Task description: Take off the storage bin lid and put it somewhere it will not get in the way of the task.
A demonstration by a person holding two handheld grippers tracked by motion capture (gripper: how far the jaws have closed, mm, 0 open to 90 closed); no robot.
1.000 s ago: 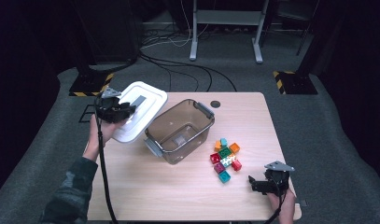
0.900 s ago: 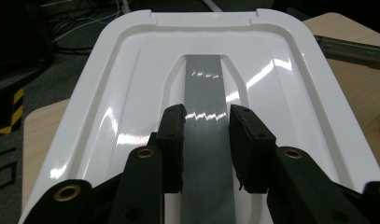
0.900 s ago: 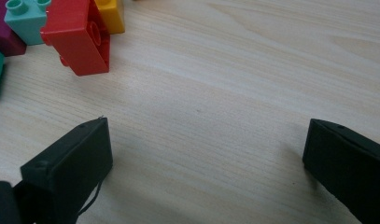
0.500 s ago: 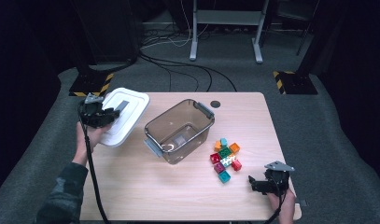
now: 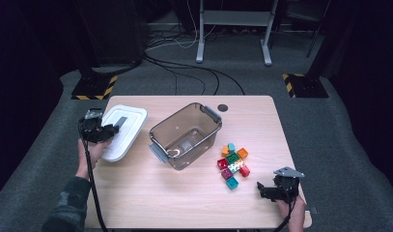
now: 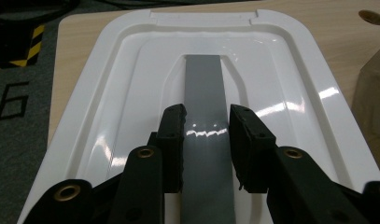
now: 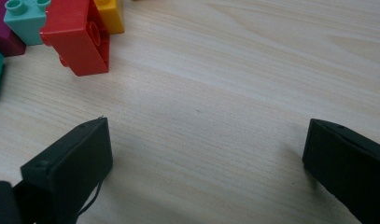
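My left claw (image 6: 206,135) was clamped on the grey handle strip (image 6: 204,93) that ran down the middle of the white lid (image 6: 108,93). One black jaw pressed each long side of the strip, so the strip lay straight between them and stretched away ahead of the claw toward the lid's far edge. The lid itself spread out flat beneath and around the claw. From the high view, my left claw (image 5: 103,131) sat over the near left part of the lid (image 5: 131,125), which lay at the left edge of the wooden surface (image 5: 184,203), partly overhanging it. Just to the right of the lid stood the clear brown bin (image 5: 184,137), open at the top, close to the lid but apart from it. Farther right lay a cluster of coloured blocks (image 5: 232,162). My right claw (image 5: 266,189) rested low at the near right corner of the surface, jaws spread wide apart with bare wood between them, the blocks near it but untouched; a red block (image 7: 78,39) lay ahead and to its left.
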